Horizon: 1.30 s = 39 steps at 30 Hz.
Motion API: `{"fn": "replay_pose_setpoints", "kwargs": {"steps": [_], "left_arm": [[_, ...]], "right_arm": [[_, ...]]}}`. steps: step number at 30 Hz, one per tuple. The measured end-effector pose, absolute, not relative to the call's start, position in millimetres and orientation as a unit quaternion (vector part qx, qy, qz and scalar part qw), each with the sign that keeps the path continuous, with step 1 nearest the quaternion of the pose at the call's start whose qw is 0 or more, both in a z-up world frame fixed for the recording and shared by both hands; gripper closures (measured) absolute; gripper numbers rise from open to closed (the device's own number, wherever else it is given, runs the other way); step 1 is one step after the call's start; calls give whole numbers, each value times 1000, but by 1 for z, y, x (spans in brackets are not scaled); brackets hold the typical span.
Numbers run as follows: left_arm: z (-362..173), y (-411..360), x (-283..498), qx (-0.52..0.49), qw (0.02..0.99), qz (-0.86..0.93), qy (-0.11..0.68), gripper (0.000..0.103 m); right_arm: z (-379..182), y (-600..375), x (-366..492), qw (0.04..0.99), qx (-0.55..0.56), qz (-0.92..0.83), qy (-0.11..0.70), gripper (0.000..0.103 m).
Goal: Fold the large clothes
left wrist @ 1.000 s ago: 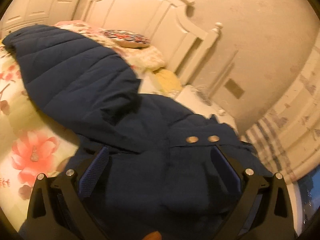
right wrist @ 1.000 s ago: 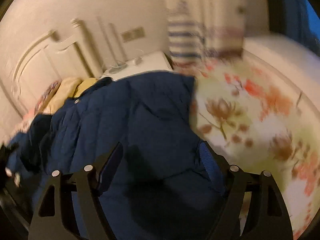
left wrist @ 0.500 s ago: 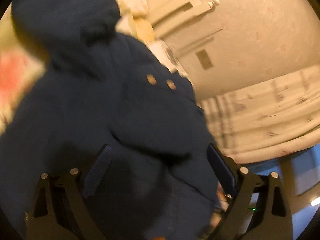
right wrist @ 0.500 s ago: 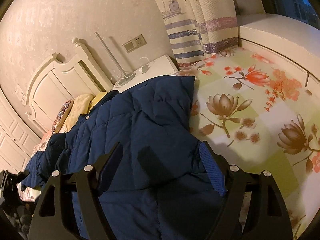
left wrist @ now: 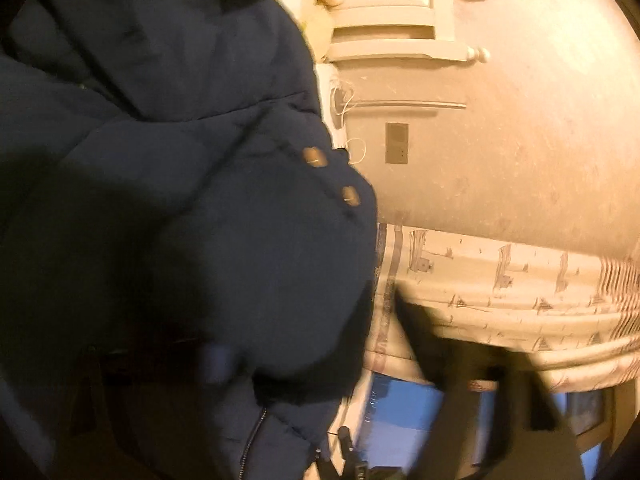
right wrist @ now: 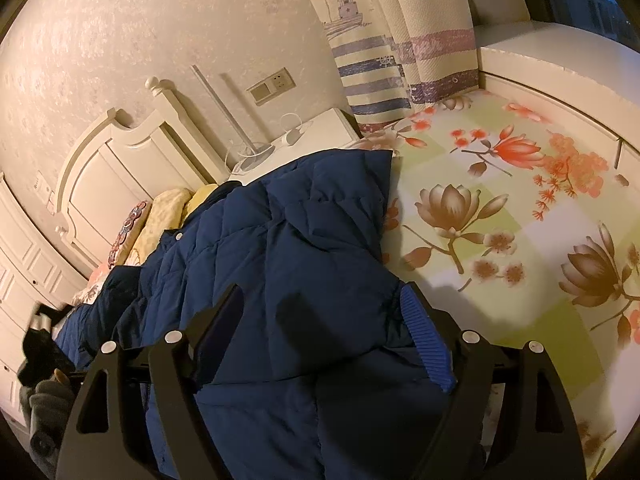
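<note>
A large navy quilted coat (right wrist: 280, 240) lies on the flowered bedsheet (right wrist: 500, 208). My right gripper (right wrist: 324, 312) has its jaws wide apart with a fold of the coat lying between them. In the left wrist view the coat (left wrist: 180, 200) fills the left side, lifted close to the camera, with two brass snaps (left wrist: 312, 157). My left gripper (left wrist: 320, 360) is blurred; one blue pad (left wrist: 214, 364) shows against the fabric and the other finger (left wrist: 452, 360) is a dark smear. I cannot tell whether it grips the coat.
A white headboard (right wrist: 116, 168) and pillows (right wrist: 160, 216) stand at the bed's head. A white nightstand (right wrist: 304, 140) with cables, a wall socket (right wrist: 272, 85) and striped curtains (right wrist: 400, 48) lie behind. A white ledge (right wrist: 560, 52) borders the bed on the right.
My left gripper has swung and rolled sharply, carrying the coat up so it covers the bed in its view. My right gripper has held nearly still over the coat.
</note>
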<state>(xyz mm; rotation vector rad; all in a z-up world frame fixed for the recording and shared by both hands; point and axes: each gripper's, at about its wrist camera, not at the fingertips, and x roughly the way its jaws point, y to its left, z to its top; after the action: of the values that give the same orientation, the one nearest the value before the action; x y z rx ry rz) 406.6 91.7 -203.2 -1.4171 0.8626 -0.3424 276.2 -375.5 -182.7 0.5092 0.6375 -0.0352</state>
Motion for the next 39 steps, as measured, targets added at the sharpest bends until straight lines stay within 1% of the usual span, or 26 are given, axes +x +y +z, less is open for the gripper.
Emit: {"fn": "replay_pose_setpoints", "kwargs": {"steps": [1,2,6,8,9,10,11,12,13,15,16,17,18,19,20,22,23,25,26,28,30,31,33,35,37,39], "left_arm": [[-198,91,407,-610,675,-165,380,71],[-187,92,404,-580,706,-158,376,75],[-103,76,368,-325,896,-70,295,82],[-81,63,358,-218,938,-20,268,82],[-82,62,359,-208,936,-11,283,79],[-90,59,368,-197,928,-2,318,71],[-97,56,373,-184,921,-5,343,40],[-111,51,383,-176,908,-34,379,25],[-125,49,389,-184,894,-61,404,14],[-135,52,388,-192,889,-50,413,15],[-134,60,381,-201,892,-40,402,22],[-126,76,369,-227,903,3,366,29],[-116,92,352,-258,910,55,319,28],[-100,115,330,-299,914,106,253,23],[-92,124,322,-316,915,121,218,18],[-72,131,313,-304,928,130,173,18],[-65,125,316,-279,937,123,171,18],[-63,105,325,-227,953,94,180,16],[-65,87,338,-205,956,75,194,12],[-82,63,353,-161,953,42,253,11],[-108,53,366,-150,939,30,308,11],[-128,47,379,-149,924,17,353,11],[-154,41,396,-127,907,20,402,11],[-156,30,404,-86,909,19,407,2],[-157,22,405,-58,910,20,411,2],[-157,19,407,-57,910,22,410,2]], "right_arm": [[-183,-376,276,918,249,-15,309,23],[-183,-376,276,917,251,-14,309,23],[-184,-378,276,915,257,-10,309,22],[-183,-378,276,916,257,-6,309,22],[-183,-378,276,916,256,-6,309,22],[-183,-377,276,916,256,-7,310,22],[-183,-378,276,915,258,-8,311,22],[-184,-379,276,914,260,-8,311,22],[-184,-379,277,914,260,-9,311,22],[-183,-378,277,915,257,-11,312,22],[-183,-378,277,915,256,-12,312,22],[-184,-378,277,915,257,-11,312,22],[-184,-379,276,914,258,-10,312,22],[-184,-380,277,914,259,-10,312,22],[-184,-380,277,914,259,-9,312,22],[-184,-380,277,914,259,-9,313,22],[-184,-380,277,914,259,-10,312,22],[-184,-379,277,914,257,-11,314,22],[-184,-378,277,914,257,-11,314,22],[-184,-378,276,914,256,-11,314,22],[-184,-378,276,915,254,-13,313,22],[-184,-378,275,915,253,-13,313,22],[-184,-378,275,916,252,-16,313,22],[-183,-377,274,917,249,-18,312,23],[-178,-373,269,925,232,-43,298,24],[-168,-359,264,940,190,-51,280,23]]}}
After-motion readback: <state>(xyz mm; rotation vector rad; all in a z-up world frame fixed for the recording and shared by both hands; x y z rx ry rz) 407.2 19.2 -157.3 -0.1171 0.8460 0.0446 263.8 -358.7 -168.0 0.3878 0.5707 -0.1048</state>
